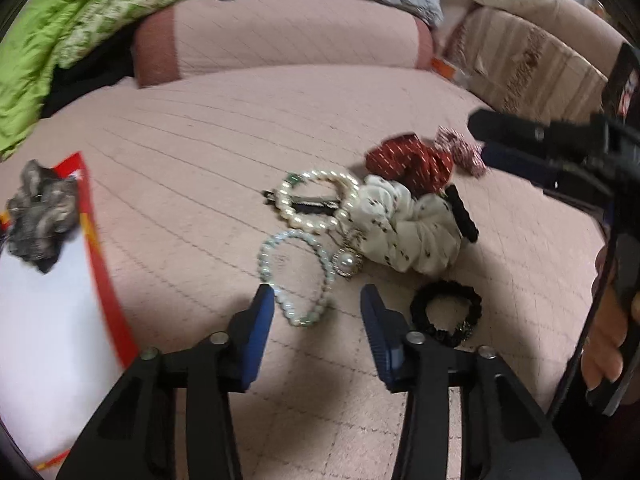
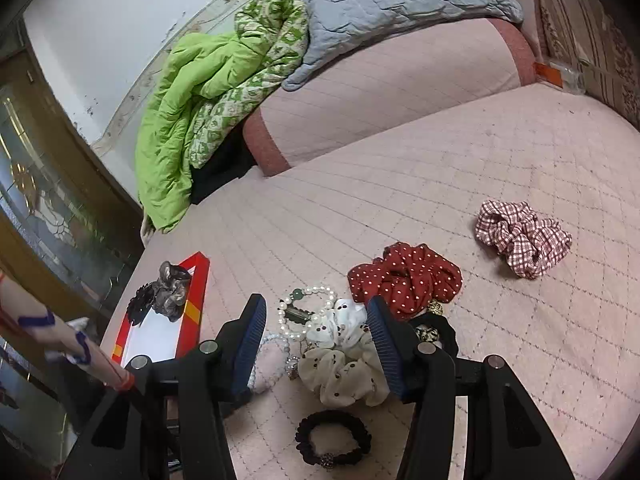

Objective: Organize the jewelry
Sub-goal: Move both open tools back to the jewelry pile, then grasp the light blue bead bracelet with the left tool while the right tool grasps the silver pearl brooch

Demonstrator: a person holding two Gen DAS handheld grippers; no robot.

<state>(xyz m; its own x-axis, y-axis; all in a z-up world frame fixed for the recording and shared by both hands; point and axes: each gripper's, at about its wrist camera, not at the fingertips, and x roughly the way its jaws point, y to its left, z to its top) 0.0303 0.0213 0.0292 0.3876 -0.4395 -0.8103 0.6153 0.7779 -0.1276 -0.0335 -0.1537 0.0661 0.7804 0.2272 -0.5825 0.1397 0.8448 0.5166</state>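
1. Surface: a pink quilted bedcover (image 2: 460, 168) with stitched grid lines fills the centre and lower part of both views. A pink bolster (image 2: 384, 92) with darker end bands lies across the upper middle.
2. Bedding: a green quilt (image 2: 200, 92) is heaped at upper left of the right wrist view, with a grey quilted pillow (image 2: 392, 4) beside it at top centre.
3. Room: a white wall (image 2: 108, 28) shows at upper left, marked near its lower edge; a glass-panelled door (image 2: 44, 184) runs down the left edge.
4. Tray: a red-rimmed white tray (image 2: 196, 300) sits at lower left and holds a grey scrunchie (image 2: 172, 292).
5. Jewelry pile, centre of frame: a pearl bracelet (image 1: 320, 200), a pale bead bracelet (image 1: 296, 276) just below it, and a white dotted scrunchie (image 2: 344, 364) touching a red dotted scrunchie (image 2: 404, 276). A black hair tie (image 2: 332, 438) lies near the bottom centre; a checked scrunchie (image 2: 520, 238) lies well apart at right.
6. Left gripper (image 1: 318, 300): fingers spread, holding nothing, above the pale bead bracelet at lower centre.
7. Right gripper (image 2: 316, 316): fingers spread wide, one either side of the white dotted scrunchie; whether they touch it cannot be determined.
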